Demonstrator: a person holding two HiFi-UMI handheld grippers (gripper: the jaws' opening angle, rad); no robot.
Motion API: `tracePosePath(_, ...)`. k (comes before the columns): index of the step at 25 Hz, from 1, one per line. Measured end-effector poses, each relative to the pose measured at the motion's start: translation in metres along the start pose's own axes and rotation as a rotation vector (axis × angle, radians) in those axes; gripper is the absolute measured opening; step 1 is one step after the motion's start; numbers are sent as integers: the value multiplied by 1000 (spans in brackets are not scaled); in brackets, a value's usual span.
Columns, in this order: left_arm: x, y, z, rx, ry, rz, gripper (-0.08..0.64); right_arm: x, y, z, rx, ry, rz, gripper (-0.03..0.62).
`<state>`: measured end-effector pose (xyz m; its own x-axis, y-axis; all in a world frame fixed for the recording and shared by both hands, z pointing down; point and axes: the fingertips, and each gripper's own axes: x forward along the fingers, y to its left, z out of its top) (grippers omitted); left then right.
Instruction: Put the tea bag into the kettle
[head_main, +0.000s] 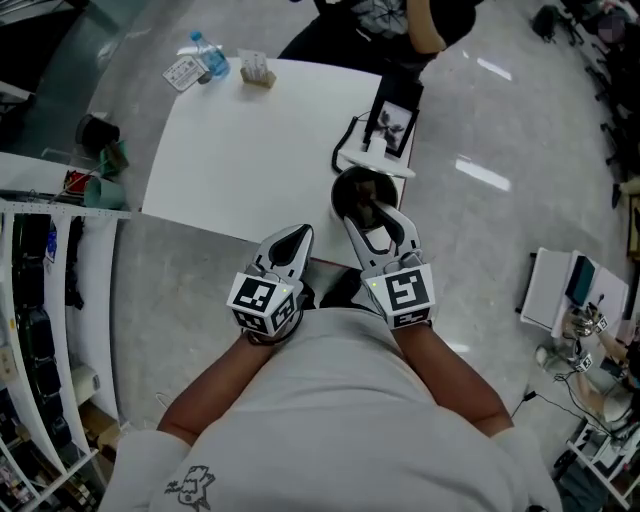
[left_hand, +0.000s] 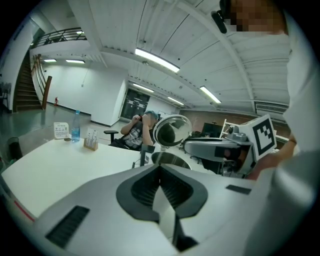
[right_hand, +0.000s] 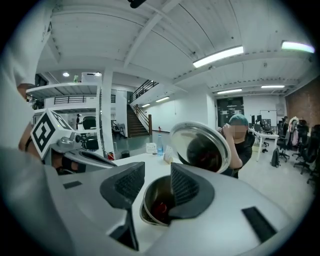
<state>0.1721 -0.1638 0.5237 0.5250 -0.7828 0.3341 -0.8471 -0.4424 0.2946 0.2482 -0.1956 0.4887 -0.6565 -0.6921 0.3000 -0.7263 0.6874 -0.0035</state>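
The steel kettle (head_main: 352, 192) stands at the near right edge of the white table (head_main: 250, 150), its round lid (right_hand: 202, 147) tipped up and open. A small red tea bag (right_hand: 160, 207) lies inside the kettle (right_hand: 150, 192). My right gripper (head_main: 375, 215) hangs just above the kettle's mouth and is open (right_hand: 156, 175); nothing is between its pads. My left gripper (head_main: 300, 232) sits beside it, left of the kettle, with its jaws closed together (left_hand: 160, 167) and empty. In the left gripper view the kettle's mouth (left_hand: 170, 159) and my right gripper (left_hand: 220, 147) show ahead.
At the table's far edge stand a water bottle (head_main: 210, 58), a printed card (head_main: 183, 72) and a small holder (head_main: 257, 70). A framed screen on a white stand (head_main: 392, 125) is just beyond the kettle. A person (head_main: 400, 20) sits across the table. Shelving (head_main: 40, 300) runs along the left.
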Motion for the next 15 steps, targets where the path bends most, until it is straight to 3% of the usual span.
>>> tracePosePath(4, -19, 2, 12, 20, -48, 33, 9, -15, 15, 19, -40, -63, 35, 20)
tracePosePath(9, -34, 9, 34, 67, -113, 30, 9, -25, 35, 28, -42, -82, 50, 11)
tracePosePath(15, -63, -7, 38, 113, -138, -59, 9, -48, 72, 31, -31, -99, -1, 11)
